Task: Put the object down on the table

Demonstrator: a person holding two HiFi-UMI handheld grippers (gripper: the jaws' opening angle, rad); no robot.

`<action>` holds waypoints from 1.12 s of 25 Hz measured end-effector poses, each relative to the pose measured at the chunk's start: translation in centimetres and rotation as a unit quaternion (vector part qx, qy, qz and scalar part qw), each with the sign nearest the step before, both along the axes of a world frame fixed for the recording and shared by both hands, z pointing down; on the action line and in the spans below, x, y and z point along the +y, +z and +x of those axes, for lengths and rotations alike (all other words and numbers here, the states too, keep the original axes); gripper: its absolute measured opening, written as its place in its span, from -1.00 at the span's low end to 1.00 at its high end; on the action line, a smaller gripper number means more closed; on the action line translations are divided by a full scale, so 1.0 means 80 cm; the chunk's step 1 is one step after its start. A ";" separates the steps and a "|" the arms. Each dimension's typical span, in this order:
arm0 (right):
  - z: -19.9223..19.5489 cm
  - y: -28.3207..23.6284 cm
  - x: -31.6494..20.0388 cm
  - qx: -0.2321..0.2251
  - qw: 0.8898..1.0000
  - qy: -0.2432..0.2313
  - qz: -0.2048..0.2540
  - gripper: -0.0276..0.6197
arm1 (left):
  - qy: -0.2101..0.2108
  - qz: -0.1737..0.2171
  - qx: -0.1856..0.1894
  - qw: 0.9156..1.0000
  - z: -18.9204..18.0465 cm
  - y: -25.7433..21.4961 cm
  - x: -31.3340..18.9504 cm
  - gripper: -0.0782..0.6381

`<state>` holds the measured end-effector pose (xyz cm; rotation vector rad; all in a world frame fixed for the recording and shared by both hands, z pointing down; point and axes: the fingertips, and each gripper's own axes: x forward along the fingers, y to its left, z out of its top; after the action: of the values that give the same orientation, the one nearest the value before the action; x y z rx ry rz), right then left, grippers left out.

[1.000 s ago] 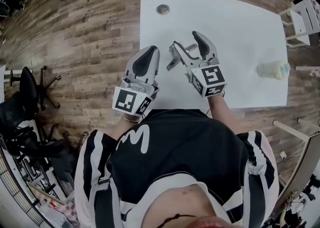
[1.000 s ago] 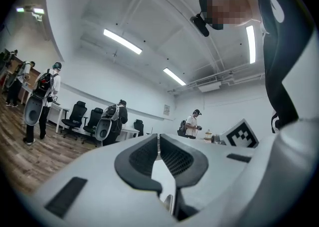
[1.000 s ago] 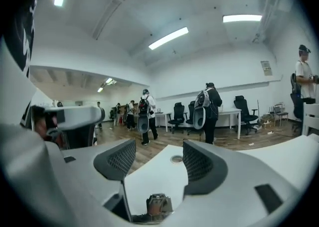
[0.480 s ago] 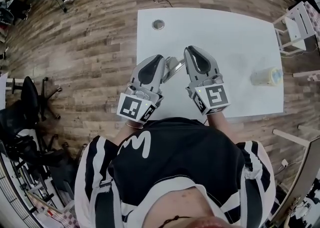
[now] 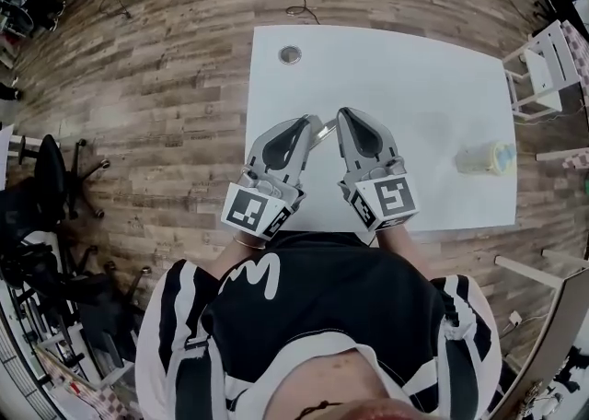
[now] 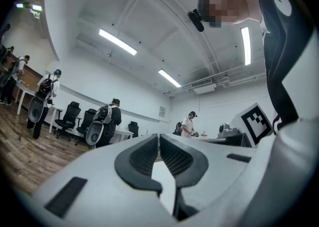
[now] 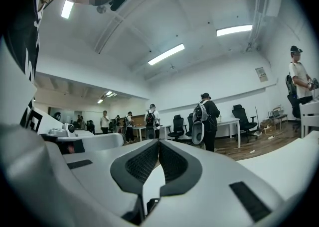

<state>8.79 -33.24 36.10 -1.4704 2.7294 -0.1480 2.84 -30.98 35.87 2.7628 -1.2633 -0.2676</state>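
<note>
Since neither gripper holds anything, the item, a pale cylinder [image 5: 485,157], is listed as lying on its side on the white table [image 5: 405,59], at three o'clock from the right gripper [image 5: 345,117] and well apart from it.

- **Handling:** it is judged light, perhaps soft, and liable to roll. A hold across its middle is advised.
- **Right gripper:** its jaws have just been closing and are pressed together, with nothing between them.
- **Left gripper [image 5: 311,123]:** its jaws are together, with nothing between them.

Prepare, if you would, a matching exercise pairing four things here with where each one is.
Things: 1 right gripper; 2 pale object; 3 round grommet; 4 black office chair.
Places: A on the wooden floor, left of the table; B near the table's right edge; C near the table's far left corner; D over the table's near edge, jaws shut.
Pairs: 1-D, 2-B, 3-C, 4-A.
</note>
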 end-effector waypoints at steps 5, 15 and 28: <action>-0.004 0.006 0.005 0.001 1.000 -0.008 0.004 -0.85 | -0.007 -0.003 -0.003 1.000 -0.001 0.009 0.008 -0.74; -0.026 -0.004 0.043 0.010 1.000 -0.020 0.018 -0.85 | -0.008 0.011 0.005 1.000 -0.016 -0.001 0.045 -0.74; -0.093 -0.004 0.199 -0.002 1.000 -0.002 0.017 -0.85 | -0.010 0.018 -0.003 1.000 -0.088 -0.008 0.204 -0.74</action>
<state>1.31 -17.30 35.76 -1.4533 2.7185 -0.1039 -4.19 -14.66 35.25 2.7840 -1.3001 -0.2851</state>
